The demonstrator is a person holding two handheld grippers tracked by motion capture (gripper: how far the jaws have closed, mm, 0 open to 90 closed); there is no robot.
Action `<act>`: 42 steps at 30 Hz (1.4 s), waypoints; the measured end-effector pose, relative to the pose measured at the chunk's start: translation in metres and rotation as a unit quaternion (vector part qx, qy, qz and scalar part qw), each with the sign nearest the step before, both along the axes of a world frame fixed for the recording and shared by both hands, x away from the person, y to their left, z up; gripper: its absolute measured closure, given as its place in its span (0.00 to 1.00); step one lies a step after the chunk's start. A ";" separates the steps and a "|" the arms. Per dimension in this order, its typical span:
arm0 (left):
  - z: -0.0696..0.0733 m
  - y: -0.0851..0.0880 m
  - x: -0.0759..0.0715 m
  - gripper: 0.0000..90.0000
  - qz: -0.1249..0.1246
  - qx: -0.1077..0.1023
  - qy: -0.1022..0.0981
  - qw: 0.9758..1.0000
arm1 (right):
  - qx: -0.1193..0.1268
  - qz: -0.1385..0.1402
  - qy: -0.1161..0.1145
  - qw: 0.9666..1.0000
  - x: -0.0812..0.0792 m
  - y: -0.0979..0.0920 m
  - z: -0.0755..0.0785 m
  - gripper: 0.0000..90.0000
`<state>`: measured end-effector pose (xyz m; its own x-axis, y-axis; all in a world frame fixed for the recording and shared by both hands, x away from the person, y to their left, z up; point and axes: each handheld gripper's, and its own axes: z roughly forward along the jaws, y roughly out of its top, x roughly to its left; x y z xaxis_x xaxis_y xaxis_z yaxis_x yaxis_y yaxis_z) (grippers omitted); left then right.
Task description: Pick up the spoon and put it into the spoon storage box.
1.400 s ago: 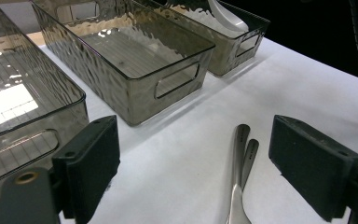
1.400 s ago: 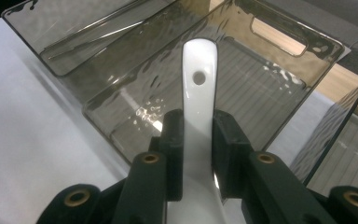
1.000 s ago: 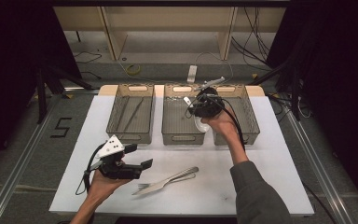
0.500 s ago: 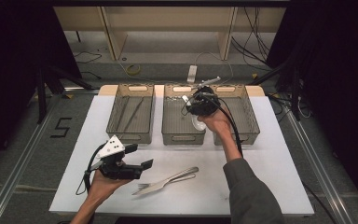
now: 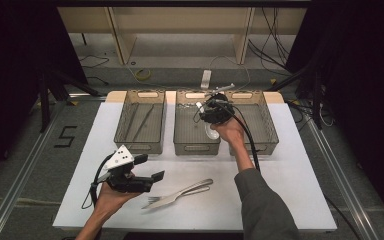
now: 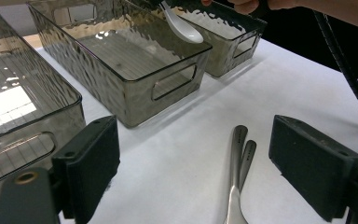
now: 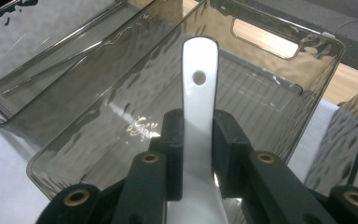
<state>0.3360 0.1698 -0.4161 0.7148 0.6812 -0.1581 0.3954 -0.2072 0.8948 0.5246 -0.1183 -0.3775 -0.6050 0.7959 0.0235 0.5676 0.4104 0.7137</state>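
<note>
Above centre in the high view, the right gripper [image 5: 211, 111] is clamped on a white ceramic spoon [image 5: 212, 131], holding it over the middle smoked-plastic bin [image 5: 196, 146] of three bins set side by side across the upper part of the white table [image 5: 300, 175]. Its own view shows both black pads pressed against the flat handle of the spoon [image 7: 199, 93], the handle's end, pierced by a small hole, pointing toward the top of the frame over the bin floor. The spoon bowl [image 6: 184, 29] appears at the upper centre of the left gripper view, hanging just inside the bin's rim. At lower left of the high view, the left gripper [image 5: 149, 169] rests low over the table with its jaws spread wide and nothing between them. Just to its right lie a metal fork and a second metal utensil [image 5: 180, 193], touching one another; their handles [image 6: 240, 154] sit between the open pads without contact.
</note>
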 end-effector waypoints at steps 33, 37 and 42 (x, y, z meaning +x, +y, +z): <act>0.000 0.000 0.000 0.18 0.000 0.000 -0.001 1.000 | 0.000 0.011 0.031 0.999 -0.001 0.011 -0.017 0.62; 0.000 0.001 0.000 0.18 -0.001 0.003 -0.001 1.000 | 0.003 0.020 0.028 0.999 -0.006 0.008 -0.011 0.53; 0.000 0.000 0.000 0.18 0.001 0.002 0.000 1.000 | 0.011 0.039 0.026 0.999 -0.018 0.003 -0.005 0.47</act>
<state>0.3360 0.1702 -0.4162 0.7140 0.6825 -0.1560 0.3959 -0.2099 0.8940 0.5064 -0.1157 -0.3828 -0.6624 0.7456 0.0727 0.5708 0.4396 0.6935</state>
